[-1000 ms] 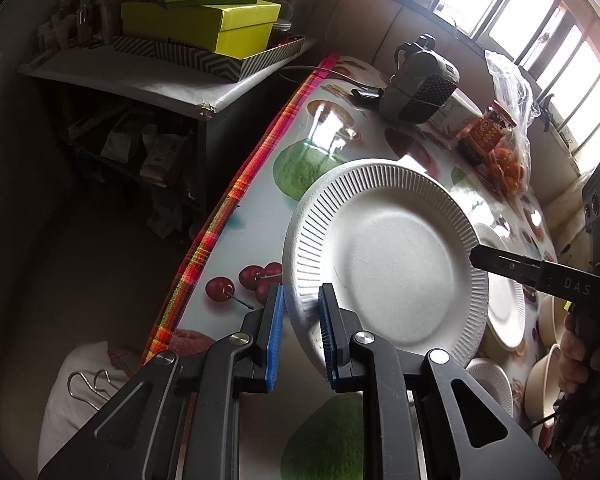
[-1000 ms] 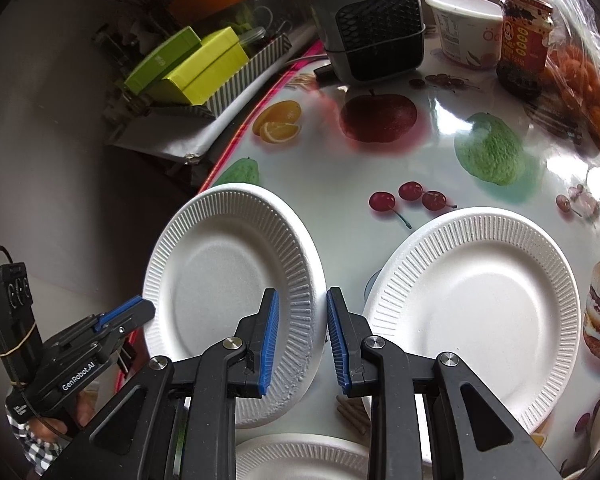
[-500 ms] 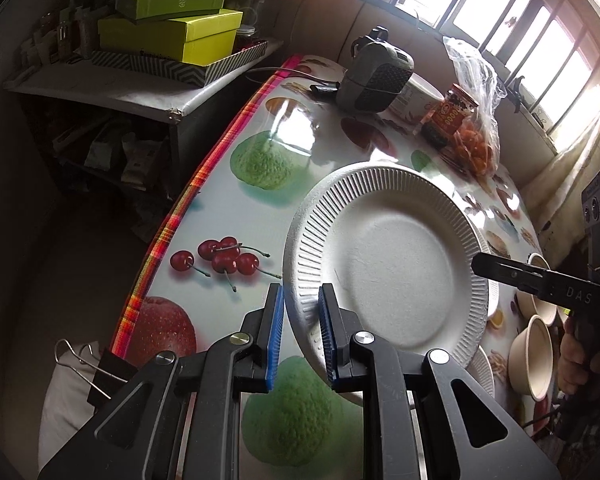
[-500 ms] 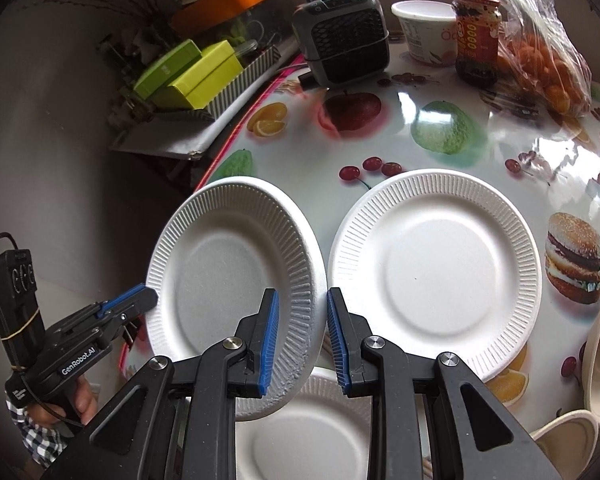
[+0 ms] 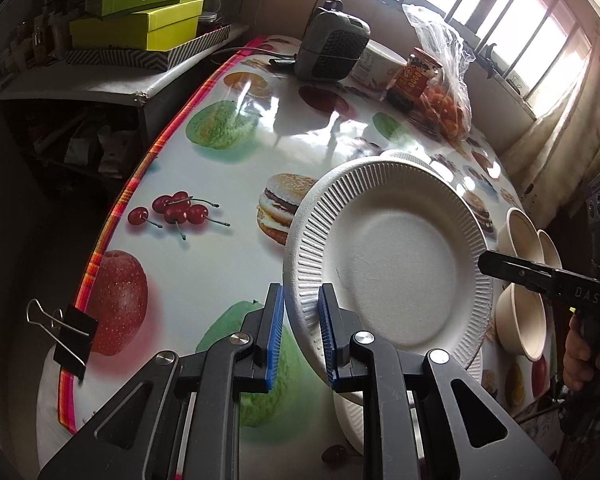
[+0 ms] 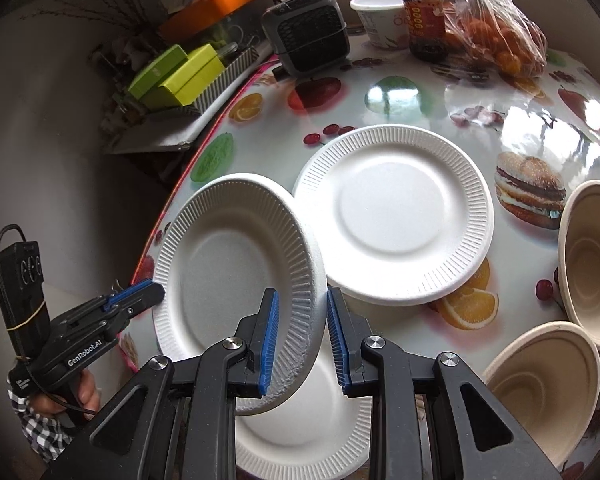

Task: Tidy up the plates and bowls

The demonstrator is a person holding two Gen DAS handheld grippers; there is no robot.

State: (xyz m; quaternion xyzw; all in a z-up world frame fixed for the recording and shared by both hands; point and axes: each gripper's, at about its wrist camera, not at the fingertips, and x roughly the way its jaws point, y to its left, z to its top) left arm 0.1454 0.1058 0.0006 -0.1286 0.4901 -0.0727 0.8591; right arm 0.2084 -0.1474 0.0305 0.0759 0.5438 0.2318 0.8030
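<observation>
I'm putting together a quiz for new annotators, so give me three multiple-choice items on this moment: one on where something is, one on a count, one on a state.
1. The red-labelled jar stands:
A) on the side shelf
B) between the white tub and the bag of oranges
C) on a plate

2. White paper plates in the right wrist view:
A) one
B) two
C) three

3. The nearest plate is:
A) lying flat on the cloth
B) held up and tilted, its rim gripped on two sides
C) nested in a bowl

Answers:
1 B: the tub is at the jar's left and the bag at its right.
2 C: there is the nearest plate, a flat plate beyond it and a lower plate beneath it.
3 B: the left tool and the right tool pinch opposite edges.
</observation>
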